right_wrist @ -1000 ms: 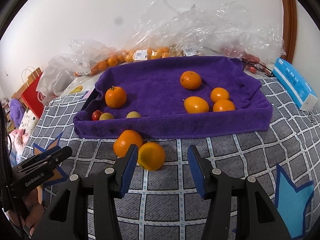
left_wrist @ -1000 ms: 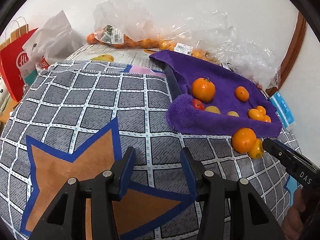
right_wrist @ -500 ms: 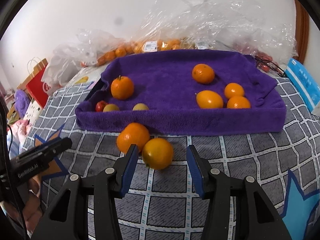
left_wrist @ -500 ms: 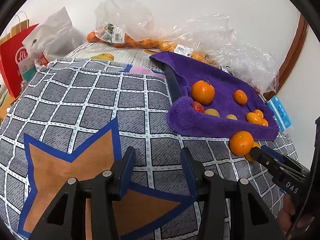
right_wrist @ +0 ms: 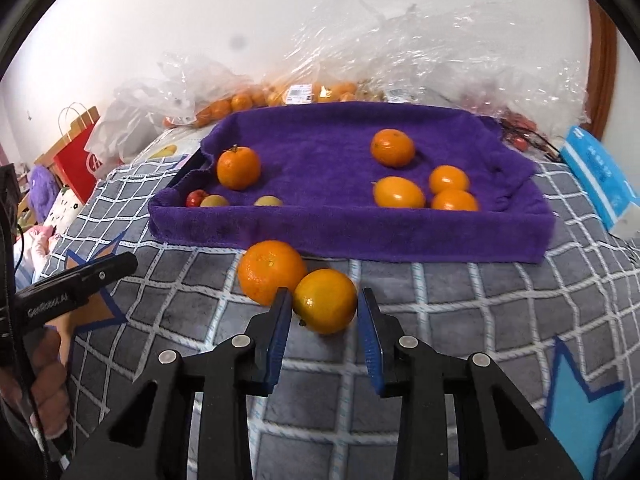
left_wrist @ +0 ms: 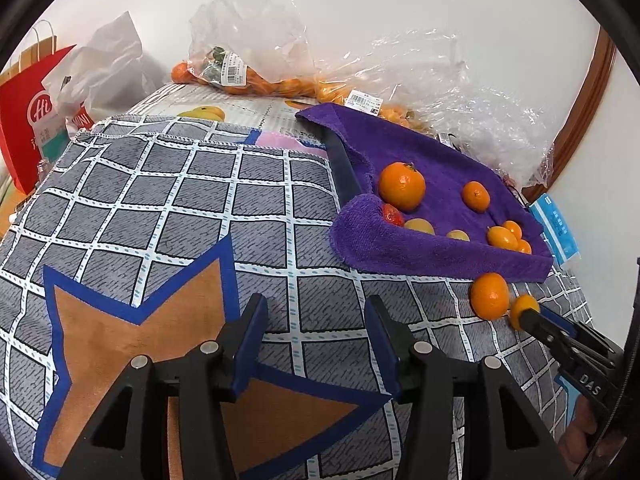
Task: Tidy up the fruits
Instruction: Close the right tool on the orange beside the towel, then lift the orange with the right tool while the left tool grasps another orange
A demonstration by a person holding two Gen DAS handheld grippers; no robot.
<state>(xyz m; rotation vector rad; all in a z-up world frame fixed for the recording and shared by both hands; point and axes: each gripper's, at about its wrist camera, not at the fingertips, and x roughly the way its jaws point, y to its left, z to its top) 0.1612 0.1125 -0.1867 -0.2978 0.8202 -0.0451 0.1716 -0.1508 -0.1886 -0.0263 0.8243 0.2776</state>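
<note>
A purple towel-lined tray (right_wrist: 360,236) holds several oranges, a small red fruit (right_wrist: 195,199) and two pale yellow fruits. In front of it on the checked cloth lie an orange (right_wrist: 270,276) and a yellow-orange citrus (right_wrist: 325,304), touching each other. My right gripper (right_wrist: 324,296) is shut on the yellow-orange citrus, a pad against each side. The left wrist view shows that grip (left_wrist: 520,312) from the side, next to the loose orange (left_wrist: 489,295). My left gripper (left_wrist: 315,302) hovers over the cloth's star pattern, left of the tray, jaws opening with nothing between them.
Clear plastic bags (right_wrist: 400,48) with more oranges lie behind the tray against the wall. A red paper bag (left_wrist: 28,120) stands at the far left and a blue tissue pack (right_wrist: 600,176) lies right of the tray. The cloth drops off at its left edge.
My right gripper has moved forward around the yellow-orange citrus and closed on it. My left gripper has stayed where it was.
</note>
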